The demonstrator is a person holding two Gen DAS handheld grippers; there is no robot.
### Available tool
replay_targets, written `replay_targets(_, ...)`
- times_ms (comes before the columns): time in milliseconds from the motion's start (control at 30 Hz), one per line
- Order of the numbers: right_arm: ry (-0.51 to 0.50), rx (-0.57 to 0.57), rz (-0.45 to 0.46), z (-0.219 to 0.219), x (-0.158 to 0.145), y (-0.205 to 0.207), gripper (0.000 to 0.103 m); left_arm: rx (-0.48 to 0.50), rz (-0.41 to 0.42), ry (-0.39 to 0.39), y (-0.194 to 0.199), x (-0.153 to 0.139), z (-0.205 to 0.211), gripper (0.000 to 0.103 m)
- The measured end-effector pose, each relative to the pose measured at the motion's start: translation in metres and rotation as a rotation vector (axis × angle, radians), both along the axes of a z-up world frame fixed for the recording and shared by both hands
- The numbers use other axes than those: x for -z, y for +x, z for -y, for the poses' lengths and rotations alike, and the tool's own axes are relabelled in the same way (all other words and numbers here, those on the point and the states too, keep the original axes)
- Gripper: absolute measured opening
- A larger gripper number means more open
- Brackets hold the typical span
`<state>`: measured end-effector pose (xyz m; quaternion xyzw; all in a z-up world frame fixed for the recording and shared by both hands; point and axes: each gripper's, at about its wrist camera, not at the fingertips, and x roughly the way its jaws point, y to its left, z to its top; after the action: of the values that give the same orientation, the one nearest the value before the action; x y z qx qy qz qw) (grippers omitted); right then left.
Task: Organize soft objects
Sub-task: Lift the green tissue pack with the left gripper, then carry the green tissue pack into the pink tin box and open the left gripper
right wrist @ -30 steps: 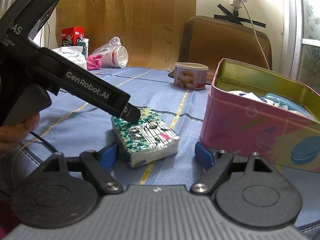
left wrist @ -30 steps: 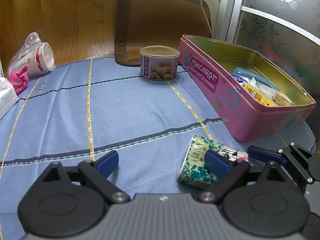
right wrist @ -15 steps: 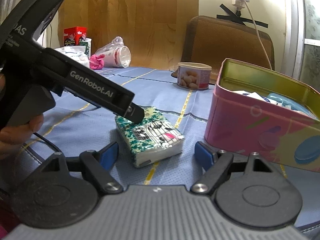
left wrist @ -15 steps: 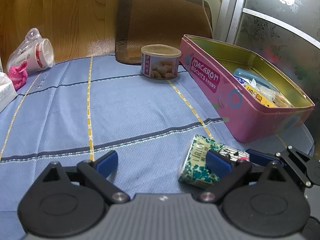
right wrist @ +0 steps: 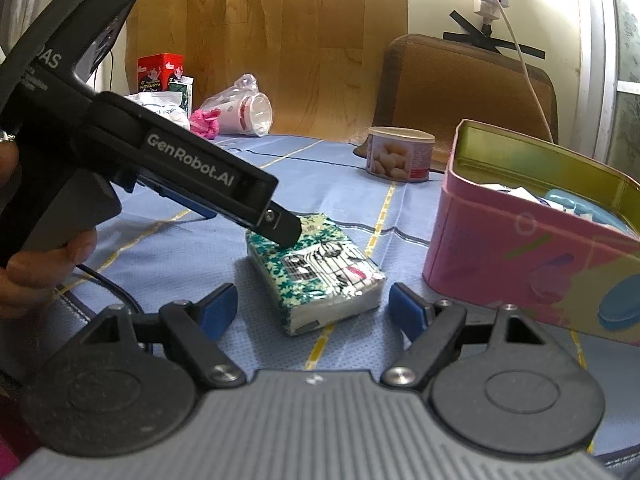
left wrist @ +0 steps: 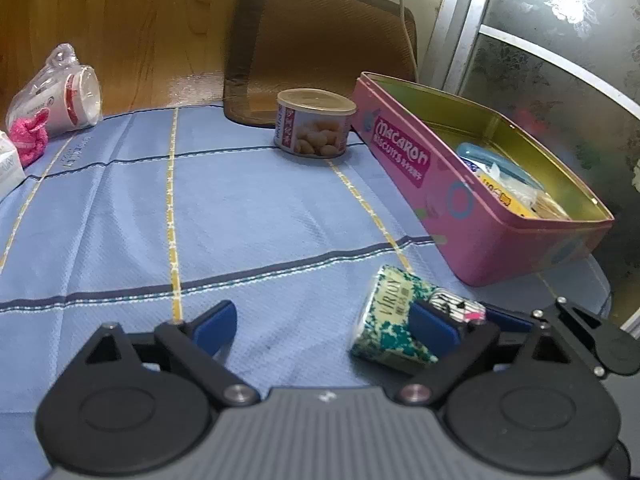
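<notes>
A green-and-white patterned tissue pack (right wrist: 316,268) lies on the blue tablecloth, next to the open pink Macaron biscuit tin (right wrist: 532,256). My right gripper (right wrist: 312,312) is open, its blue pads on either side of the pack's near end, not touching it. In the left wrist view the pack (left wrist: 394,316) lies by my left gripper's right finger; my left gripper (left wrist: 324,322) is open and empty. The tin (left wrist: 404,156) holds several small packets. The left gripper's body (right wrist: 192,176) crosses the right wrist view, its tip over the pack's far end.
A round food can (left wrist: 314,122) stands behind the tin. A wrapped cup (left wrist: 66,94) and a pink soft thing (left wrist: 28,136) lie at the far left. A brown chair back (left wrist: 320,40) stands beyond the table. A red box (right wrist: 160,72) stands at the back left.
My right gripper has moved closer to the tissue pack, which now sits between its pads. My left gripper has drifted slightly; both stay open.
</notes>
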<state>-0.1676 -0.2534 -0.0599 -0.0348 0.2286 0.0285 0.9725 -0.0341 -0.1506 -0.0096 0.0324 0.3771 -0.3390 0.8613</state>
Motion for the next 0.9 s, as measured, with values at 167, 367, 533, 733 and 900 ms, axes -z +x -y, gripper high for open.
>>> replay_targets(167, -0.001, 0.004, 0.000, -0.001, 0.000, 0.000, 0.084, 0.028, -0.004, -0.032, -0.002, -0.002, 0.000, 0.089)
replay_targets(367, 0.009, 0.003, 0.001, 0.002, -0.001, 0.000, 0.070, 0.105, -0.036, -0.040, -0.003, -0.001, 0.014, 0.061)
replay_targets(533, 0.012, 0.005, -0.016, 0.010, -0.005, -0.006, 0.061, 0.186, -0.108, -0.062, -0.010, -0.003, 0.026, 0.052)
replay_targets(733, 0.002, 0.072, -0.007, 0.029, -0.008, -0.030, 0.060, 0.275, -0.147, -0.073, -0.016, -0.004, 0.062, 0.051)
replay_targets(900, -0.009, 0.127, -0.008, 0.056, -0.007, -0.033, 0.056, 0.279, -0.122, -0.019, -0.019, -0.004, 0.105, 0.057)
